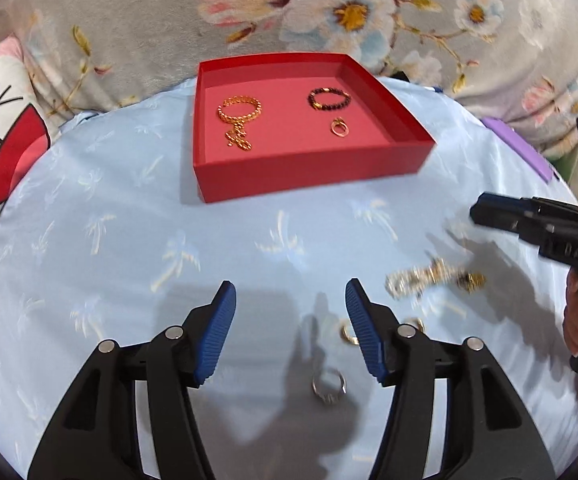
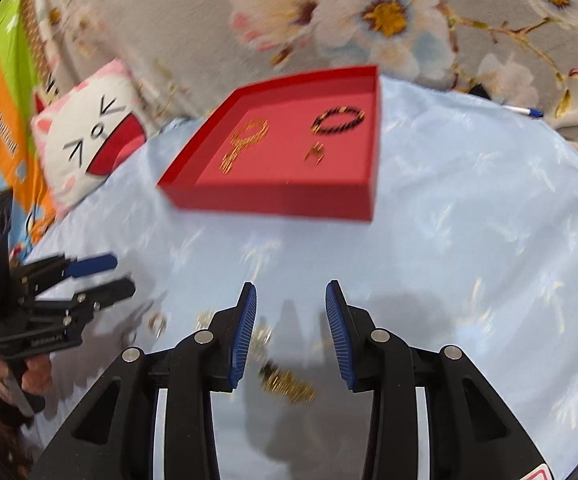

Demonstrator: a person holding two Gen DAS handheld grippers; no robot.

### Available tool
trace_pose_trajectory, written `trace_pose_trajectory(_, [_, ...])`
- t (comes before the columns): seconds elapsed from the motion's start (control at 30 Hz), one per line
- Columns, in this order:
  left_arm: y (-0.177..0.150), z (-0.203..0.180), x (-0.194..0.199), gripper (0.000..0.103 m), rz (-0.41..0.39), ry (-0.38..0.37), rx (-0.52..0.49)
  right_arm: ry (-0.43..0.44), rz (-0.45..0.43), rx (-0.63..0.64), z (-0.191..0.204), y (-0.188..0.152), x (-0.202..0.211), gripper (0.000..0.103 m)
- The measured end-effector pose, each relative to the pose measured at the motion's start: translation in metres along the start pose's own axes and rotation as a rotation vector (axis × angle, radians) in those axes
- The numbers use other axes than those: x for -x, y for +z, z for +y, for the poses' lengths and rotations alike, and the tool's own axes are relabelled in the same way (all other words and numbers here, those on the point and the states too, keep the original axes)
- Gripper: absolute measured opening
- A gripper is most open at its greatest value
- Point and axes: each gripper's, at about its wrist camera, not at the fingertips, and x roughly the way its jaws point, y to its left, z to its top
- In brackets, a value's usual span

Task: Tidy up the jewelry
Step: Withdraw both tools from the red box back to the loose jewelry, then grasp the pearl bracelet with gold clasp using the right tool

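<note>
Landmark: red tray (image 1: 309, 178), sitting on the pale blue cloth (image 1: 129, 220). Already lying inside it: gold chain bracelet (image 1: 239, 118) on the left half, dark beaded bracelet (image 1: 329, 98) toward the far right, small gold ring (image 1: 340, 128) just nearer than the beads.

Loose pieces are all lying on the cloth on the near side of the tray, well apart from it.

Left gripper (image 1: 291, 328): jaws standing wide apart, holding nothing. A silver ring (image 1: 329, 388) is lying between the two fingers, slightly behind the tips. A second ring (image 1: 349, 334) is lying just beside the inner face of the right-hand blue pad (image 1: 363, 332); contact cannot be told.

Right gripper (image 2: 291, 332): jaws parted, gripping nothing. A gold chain piece (image 2: 289, 386) is lying low between the fingers, back of the tips, its long axis appearing to run across the jaw gap, tilted; the right wrist view is motion-blurred, so uncertain.

Judgement: each arm is sitting over its own piece. The right is nearer the chain, the left nearer the silver ring. Both pieces lie behind the tips, so a draw-back or a descent looks needed before closing.
</note>
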Motion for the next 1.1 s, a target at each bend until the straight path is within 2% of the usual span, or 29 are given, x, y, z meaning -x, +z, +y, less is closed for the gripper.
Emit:
trace_pose_trajectory(0.1, [-0.014, -0.011, 0.005, 0.056, -0.005, 0.015, -0.033, 0.019, 0.045, 0.054, 0.017, -0.016, -0.009, 0.036])
trace_pose_trajectory(0.3, [-0.036, -0.016, 0.004, 0.057, 0.025, 0.025, -0.043, 0.014, 0.065, 0.126, 0.038, -0.027, -0.021, 0.036])
trace_pose_trajectory(0.43, [-0.042, -0.014, -0.001, 0.057, 0.05, 0.018, -0.033, 0.005, 0.069, 0.137, 0.04, -0.027, -0.027, 0.036])
trace_pose_trajectory(0.73, [-0.043, -0.017, -0.003, 0.061, 0.051, -0.001, -0.04, -0.001, 0.09, 0.147, 0.043, -0.022, -0.039, 0.036])
trace_pose_trajectory(0.87, [-0.043, -0.017, -0.003, 0.063, 0.052, -0.007, -0.042, 0.004, 0.089, 0.135, 0.041, -0.023, -0.036, 0.028])
trace_pose_trajectory(0.9, [-0.043, -0.017, -0.003, 0.064, 0.052, -0.008, -0.042, 0.007, 0.087, 0.135, 0.041, -0.024, -0.035, 0.021])
trace_pose_trajectory(1.1, [-0.043, -0.018, -0.003, 0.064, 0.052, -0.01, -0.044, 0.005, 0.03, 0.101, 0.035, -0.022, -0.013, 0.021])
